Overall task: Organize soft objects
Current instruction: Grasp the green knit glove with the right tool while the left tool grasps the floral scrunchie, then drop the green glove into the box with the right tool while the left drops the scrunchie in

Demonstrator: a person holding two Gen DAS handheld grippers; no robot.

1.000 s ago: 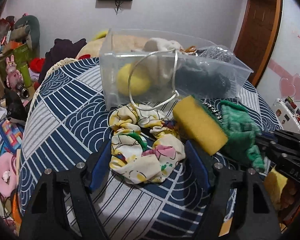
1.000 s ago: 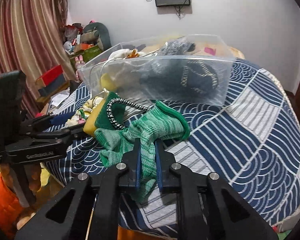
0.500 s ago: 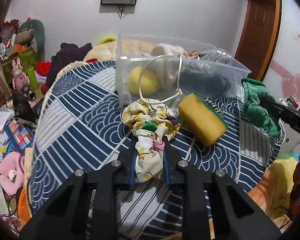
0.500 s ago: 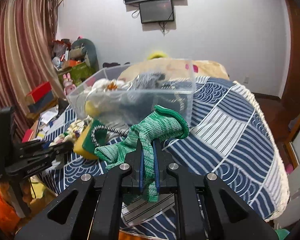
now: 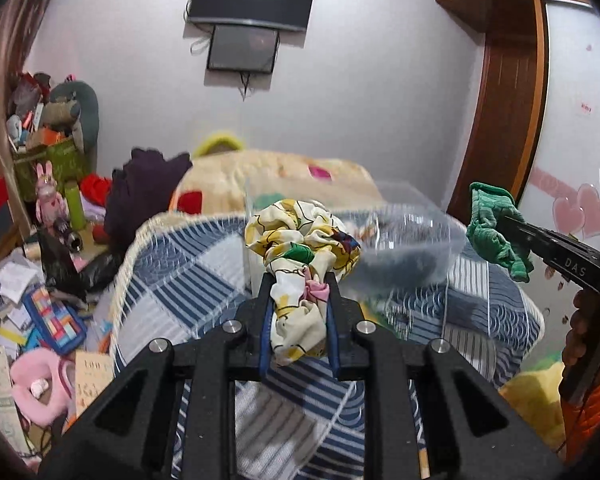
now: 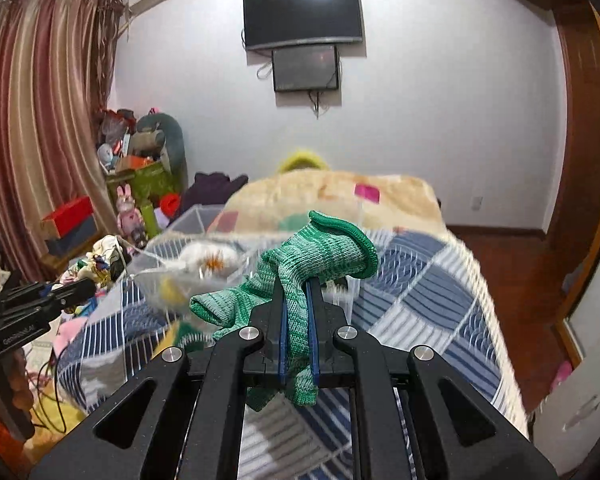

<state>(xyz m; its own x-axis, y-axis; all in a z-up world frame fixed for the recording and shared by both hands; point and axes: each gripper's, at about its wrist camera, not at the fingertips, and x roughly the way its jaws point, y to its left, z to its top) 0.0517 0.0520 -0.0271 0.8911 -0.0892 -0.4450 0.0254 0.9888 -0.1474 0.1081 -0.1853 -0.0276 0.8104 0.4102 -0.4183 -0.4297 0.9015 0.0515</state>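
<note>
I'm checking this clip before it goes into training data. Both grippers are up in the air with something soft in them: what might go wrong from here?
1. The left gripper pinches only the lower folds of the floral scrunchie; most of it bulges above the fingers, so it may slip out.
2. The right gripper clamps the green sock mid-length; its loose ends hang free and could snag the rim of the clear bin.
3. The bin looks fairly full already, so dropped items may spill off.
</note>
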